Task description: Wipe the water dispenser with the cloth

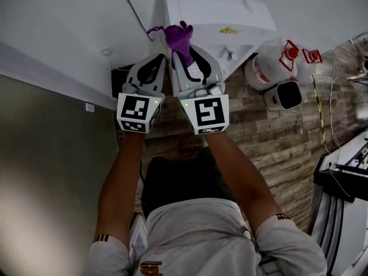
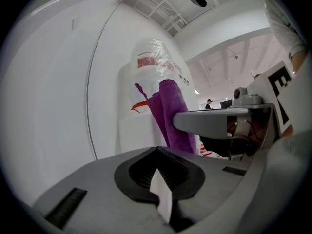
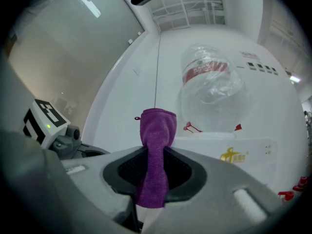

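The white water dispenser [image 1: 218,10] stands just ahead of both grippers, a clear water bottle [image 3: 212,82] upside down on its top. My right gripper [image 1: 183,53] is shut on a purple cloth [image 1: 179,38], whose folded end sticks out past the jaws close to the dispenser's left corner. In the right gripper view the cloth [image 3: 156,145] rises from between the jaws in front of the dispenser [image 3: 234,150]. My left gripper [image 1: 161,56] is right beside it on the left, shut with nothing in it. The left gripper view shows the cloth [image 2: 173,116] and the dispenser [image 2: 134,135].
A white wall [image 1: 69,27] runs along the left, with a cable on it beside the dispenser. On the wood floor [image 1: 276,148] to the right lie a spare water bottle [image 1: 270,68] and a small white device [image 1: 283,95]. A metal rack [image 1: 345,177] stands at far right.
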`<state>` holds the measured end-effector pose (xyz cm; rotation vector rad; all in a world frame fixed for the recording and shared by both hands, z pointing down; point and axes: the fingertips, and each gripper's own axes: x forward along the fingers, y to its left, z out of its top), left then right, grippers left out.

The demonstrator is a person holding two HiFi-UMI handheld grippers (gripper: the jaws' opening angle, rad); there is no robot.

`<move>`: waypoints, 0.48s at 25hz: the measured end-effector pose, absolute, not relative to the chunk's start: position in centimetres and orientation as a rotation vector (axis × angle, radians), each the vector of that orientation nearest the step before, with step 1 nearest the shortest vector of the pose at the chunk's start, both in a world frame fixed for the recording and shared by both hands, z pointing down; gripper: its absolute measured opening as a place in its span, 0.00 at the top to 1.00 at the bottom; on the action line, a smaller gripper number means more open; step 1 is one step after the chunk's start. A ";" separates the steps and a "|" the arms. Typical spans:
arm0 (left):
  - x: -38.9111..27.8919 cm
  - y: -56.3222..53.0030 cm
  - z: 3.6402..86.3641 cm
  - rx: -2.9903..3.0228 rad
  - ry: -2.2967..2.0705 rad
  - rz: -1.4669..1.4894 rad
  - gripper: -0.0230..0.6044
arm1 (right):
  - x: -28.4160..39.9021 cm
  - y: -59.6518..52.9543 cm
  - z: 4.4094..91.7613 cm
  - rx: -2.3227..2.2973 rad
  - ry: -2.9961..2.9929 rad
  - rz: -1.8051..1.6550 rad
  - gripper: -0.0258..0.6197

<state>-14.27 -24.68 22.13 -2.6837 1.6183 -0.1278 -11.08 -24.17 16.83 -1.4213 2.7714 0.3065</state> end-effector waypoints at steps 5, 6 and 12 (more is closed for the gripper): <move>-13.8 -26.8 23.3 -2.678 1.584 -0.099 0.97 | -11.4 -25.9 18.3 -1.464 2.764 0.317 0.81; -13.7 -27.1 23.5 -2.677 1.575 -0.095 0.97 | -11.2 -26.2 18.4 -1.472 2.756 0.327 0.81; -12.6 -27.8 24.8 -2.681 1.546 -0.088 0.97 | -9.4 -27.0 18.6 -1.482 2.728 0.400 0.81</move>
